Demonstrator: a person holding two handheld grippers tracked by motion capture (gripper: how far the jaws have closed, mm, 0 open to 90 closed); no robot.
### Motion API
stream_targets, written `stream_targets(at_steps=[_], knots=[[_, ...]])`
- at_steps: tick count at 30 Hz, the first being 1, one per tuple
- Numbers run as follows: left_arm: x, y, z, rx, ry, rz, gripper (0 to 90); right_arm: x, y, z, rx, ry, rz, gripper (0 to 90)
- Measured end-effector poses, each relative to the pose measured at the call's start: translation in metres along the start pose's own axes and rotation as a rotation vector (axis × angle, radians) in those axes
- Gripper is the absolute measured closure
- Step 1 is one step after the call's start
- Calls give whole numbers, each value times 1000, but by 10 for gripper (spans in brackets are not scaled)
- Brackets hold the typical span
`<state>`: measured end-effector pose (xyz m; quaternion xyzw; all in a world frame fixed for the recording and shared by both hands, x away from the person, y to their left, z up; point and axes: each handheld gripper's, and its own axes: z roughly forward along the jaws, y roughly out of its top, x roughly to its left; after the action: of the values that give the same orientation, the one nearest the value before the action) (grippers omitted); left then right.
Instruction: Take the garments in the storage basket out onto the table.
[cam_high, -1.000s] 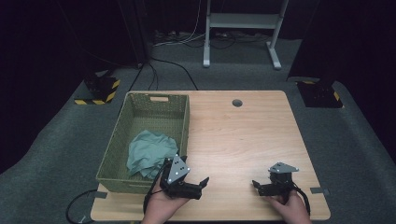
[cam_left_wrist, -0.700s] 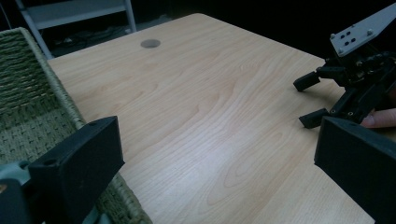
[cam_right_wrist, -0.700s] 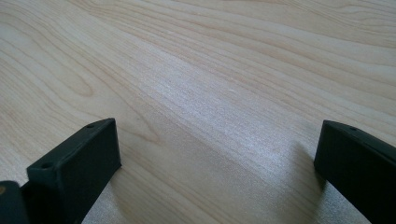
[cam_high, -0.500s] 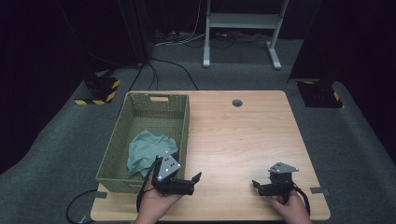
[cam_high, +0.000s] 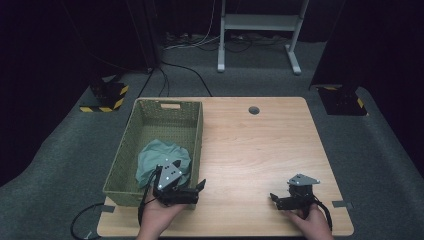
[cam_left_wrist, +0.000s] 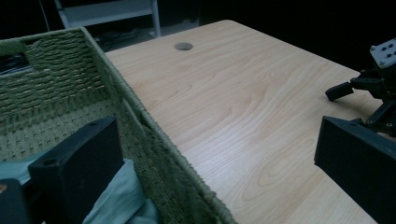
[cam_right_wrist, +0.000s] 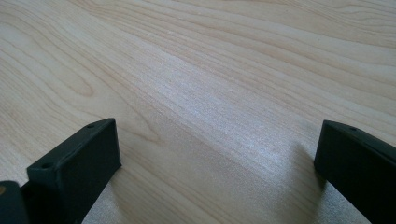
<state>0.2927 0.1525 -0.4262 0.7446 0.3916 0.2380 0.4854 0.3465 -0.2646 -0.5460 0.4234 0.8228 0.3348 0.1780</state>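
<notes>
My left gripper is wide open, straddling the near right wall of the green basket, one jaw over the teal cloth inside. Right gripper is open too, empty, low over bare counter. Farther back there's a small round hole.

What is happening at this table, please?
A person sits at a wooden table and holds a pair of tongs in each hand. The left tongs are open at the near right corner of a green woven basket, one jaw over the basket wall on each side. A teal cloth lies crumpled inside the basket, not gripped. The right tongs, also open, rest low over bare wood and hold nothing.
</notes>
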Motion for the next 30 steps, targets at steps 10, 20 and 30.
stream_targets(at_steps=[10,20,30], knots=[[15,-2,-9,-8,42,-31,13,0,0,0,0,0,0,0],[29,-6,-15,1,81,-67,11,0,0,0,0,3,-3,0],[47,-9,-29,-15,132,-94,11,0,0,0,0,4,-3,0]])
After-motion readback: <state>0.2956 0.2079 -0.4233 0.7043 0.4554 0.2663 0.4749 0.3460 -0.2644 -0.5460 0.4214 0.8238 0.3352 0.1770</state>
